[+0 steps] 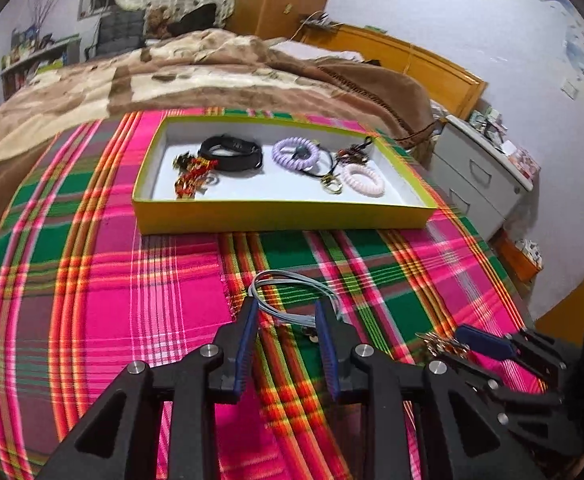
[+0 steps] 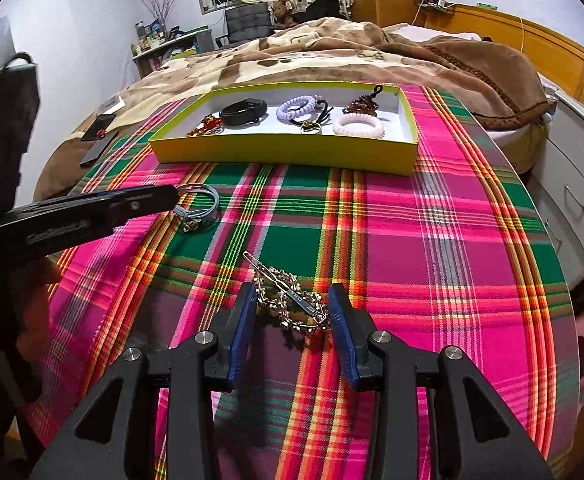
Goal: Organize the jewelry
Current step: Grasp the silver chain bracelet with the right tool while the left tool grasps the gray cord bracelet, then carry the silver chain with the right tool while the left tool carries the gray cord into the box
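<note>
Left gripper fingers apart astride the grey hair tie; right gripper fingers apart astride the hair clip, both items flat on the plaid surface. Risk: thin pieces might slip the pads or snag cloth. Open cloth lay before the yellow tray; its near wall needed clearing.

Woven plaid cloth, matt; glossy metal hair clip; yellow box, probably cardboard; smooth plastic coil ties; plush fleece blanket.
</note>
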The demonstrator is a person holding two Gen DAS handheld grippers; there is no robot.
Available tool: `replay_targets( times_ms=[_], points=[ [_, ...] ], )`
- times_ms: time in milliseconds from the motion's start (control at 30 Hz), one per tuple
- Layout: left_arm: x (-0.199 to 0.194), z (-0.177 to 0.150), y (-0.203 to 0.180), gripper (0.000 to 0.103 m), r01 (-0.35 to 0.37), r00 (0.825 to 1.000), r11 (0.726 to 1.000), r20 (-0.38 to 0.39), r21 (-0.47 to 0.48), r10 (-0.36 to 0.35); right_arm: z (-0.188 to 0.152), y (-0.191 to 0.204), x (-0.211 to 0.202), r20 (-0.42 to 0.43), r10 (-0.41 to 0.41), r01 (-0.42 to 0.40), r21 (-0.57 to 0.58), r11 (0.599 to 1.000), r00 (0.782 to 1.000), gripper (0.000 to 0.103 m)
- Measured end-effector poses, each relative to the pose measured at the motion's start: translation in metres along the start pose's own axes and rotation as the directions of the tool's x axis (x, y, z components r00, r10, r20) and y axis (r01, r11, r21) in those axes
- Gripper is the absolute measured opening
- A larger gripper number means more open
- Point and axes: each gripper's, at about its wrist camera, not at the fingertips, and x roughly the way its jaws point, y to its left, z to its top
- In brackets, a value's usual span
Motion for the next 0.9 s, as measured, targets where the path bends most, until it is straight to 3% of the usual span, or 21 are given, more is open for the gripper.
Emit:
replay_targets(
  times_ms=[133, 233, 300, 333, 367, 900],
  points=[
    [0.010, 0.002, 0.004, 0.029, -0.038, 0.999, 0.998, -0.030, -0.040, 0.037, 0.000, -0.002, -0.001, 0.004, 0.006, -0.006, 0.005, 1.000, 1.000, 0.038],
    [0.011, 0.003, -0.002, 0.028, -0.065, 0.998, 0.998, -0.024, -0.003, 0.065, 0.000, -0.001, -0.001, 0.005, 0.005, -0.005, 0.005, 1.000, 1.000, 0.038],
    [0.013, 0.003, -0.007, 0.015, -0.085, 0.996, 0.996, -0.030, 0.031, 0.086, 0.000, -0.002, -0.001, 0.006, 0.003, -0.003, 0.006, 1.000, 1.000, 0.038],
    [0.017, 0.002, -0.010, 0.004, -0.092, 0.995, 0.995, -0.043, 0.047, 0.094, 0.000, -0.002, -0.001, 0.008, 0.002, -0.002, 0.007, 1.000, 1.000, 0.038],
    [0.017, 0.001, -0.011, 0.003, -0.102, 0.994, 0.993, -0.038, 0.059, 0.104, 0.000, -0.002, -0.002, 0.010, 0.001, -0.001, 0.008, 1.000, 1.000, 0.038],
    [-0.025, -0.007, -0.019, 0.001, -0.029, 0.998, 0.990, 0.054, 0.140, 0.022, 0.002, 0.002, -0.018, 0.046, -0.013, 0.012, 0.020, 1.000, 0.999, 0.038]
  ],
)
